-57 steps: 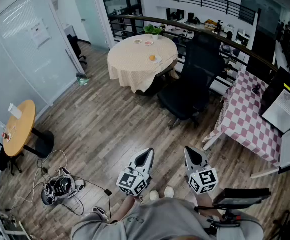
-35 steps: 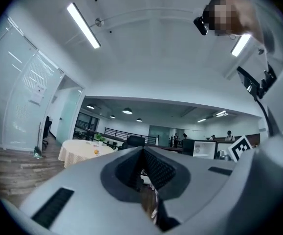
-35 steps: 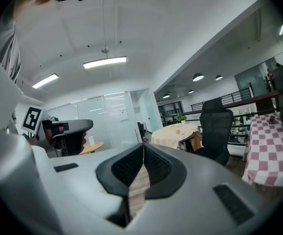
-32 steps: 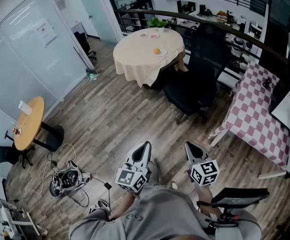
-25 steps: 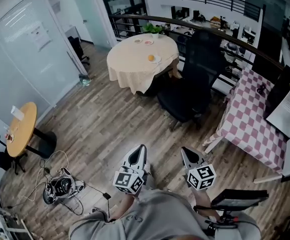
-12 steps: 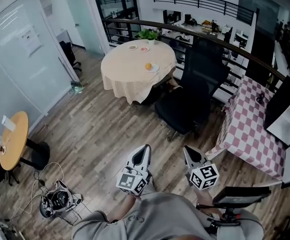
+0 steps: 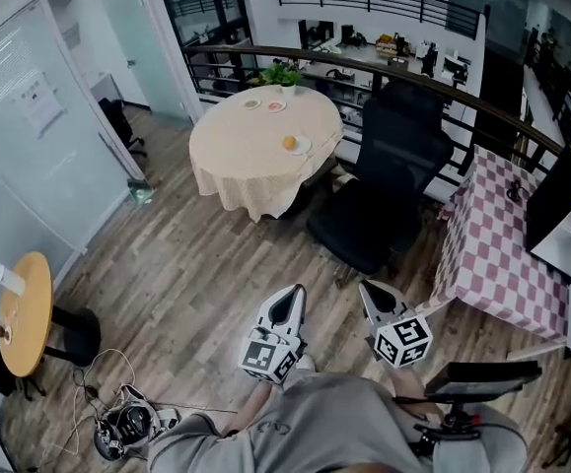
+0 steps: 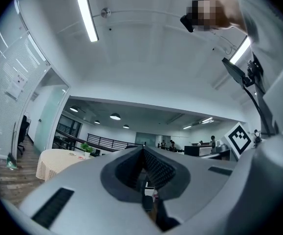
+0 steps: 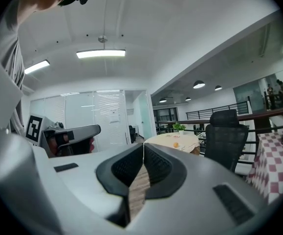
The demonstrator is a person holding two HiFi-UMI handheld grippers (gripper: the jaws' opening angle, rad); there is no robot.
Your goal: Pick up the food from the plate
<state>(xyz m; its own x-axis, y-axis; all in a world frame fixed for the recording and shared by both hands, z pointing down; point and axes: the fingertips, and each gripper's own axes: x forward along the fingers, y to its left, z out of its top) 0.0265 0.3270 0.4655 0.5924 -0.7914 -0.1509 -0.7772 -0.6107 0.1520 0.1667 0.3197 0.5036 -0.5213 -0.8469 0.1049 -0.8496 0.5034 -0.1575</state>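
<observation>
I've walked nearer since a couple of seconds back: the round table (image 7: 246, 161) shows a little larger in the head view, the small wooden table (image 7: 24, 313) has slid down toward the lower left corner, and both pairs of fingers have come along with me over the wood floor (image 7: 196, 264). Counting now: one cloth-covered round table, three plates on it, one piece of food (image 7: 289, 143), one potted plant (image 7: 281, 71) at its far edge, one black office chair (image 7: 389, 180) beside it, and one checked table (image 7: 507, 235) off to my right. The food is a small orange lump on the plate (image 7: 303, 147) near the chair side of the round table. The other two plates (image 7: 252, 104) sit side by side at the far edge, close to the plant. My left fingers (image 7: 291, 294) are pressed together at the tips with nothing between them, held out level above the floor, well short of the table. My right fingers (image 7: 369, 291) are fully closed too, pad against pad, also empty. In the right gripper view they aim roughly toward the table, with the orange food just right of the tips. As for which way the food points, it looks round from here and is too small for me to make out any long axis.
</observation>
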